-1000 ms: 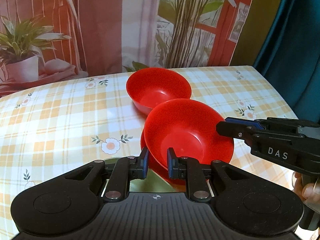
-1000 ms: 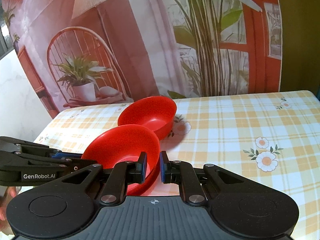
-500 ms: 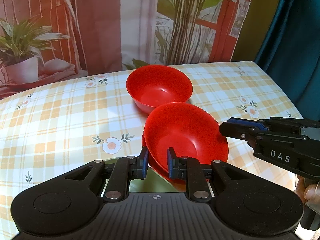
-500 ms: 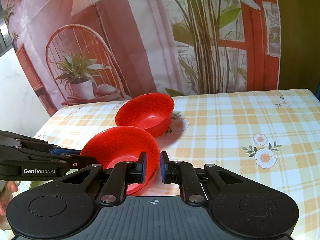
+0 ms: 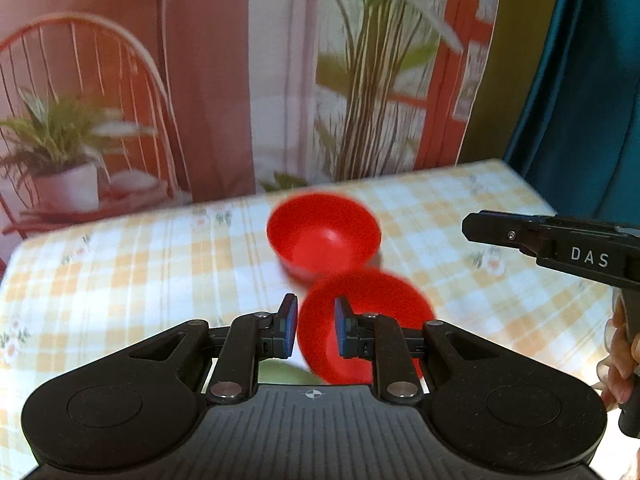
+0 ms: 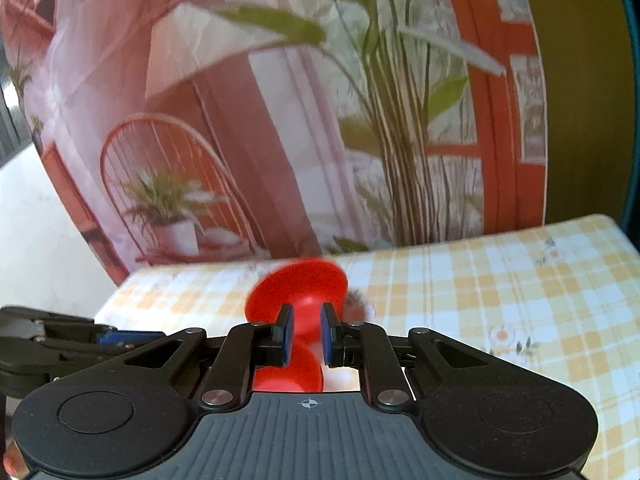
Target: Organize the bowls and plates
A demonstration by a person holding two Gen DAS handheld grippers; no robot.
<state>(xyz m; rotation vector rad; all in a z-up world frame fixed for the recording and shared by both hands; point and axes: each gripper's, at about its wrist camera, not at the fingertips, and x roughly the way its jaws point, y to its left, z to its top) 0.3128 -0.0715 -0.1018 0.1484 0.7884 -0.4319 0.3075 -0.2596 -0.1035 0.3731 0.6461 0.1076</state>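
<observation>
Two red bowls sit on the checked tablecloth. The far bowl (image 5: 324, 236) stands alone behind; it also shows in the right wrist view (image 6: 298, 286). The near bowl (image 5: 366, 320) rests on a red plate whose edge is mostly hidden, and shows low in the right wrist view (image 6: 300, 368). My left gripper (image 5: 316, 330) is slightly open and empty, above and just in front of the near bowl. My right gripper (image 6: 307, 334) is slightly open and empty above the bowls; it also shows at the right in the left wrist view (image 5: 480, 230). Both views are blurred.
A green plate (image 5: 284, 374) peeks out under the left gripper's fingers. The table (image 6: 500, 280) ends at a printed backdrop with a chair and plants. A dark teal curtain (image 5: 580, 100) hangs at the right. The left gripper shows at the left in the right wrist view (image 6: 120, 338).
Both grippers have lifted and pulled back from the near bowl, so the bowls sit lower and smaller in view. The bowl stays on the plate. Both jaws keep the same small gap.
</observation>
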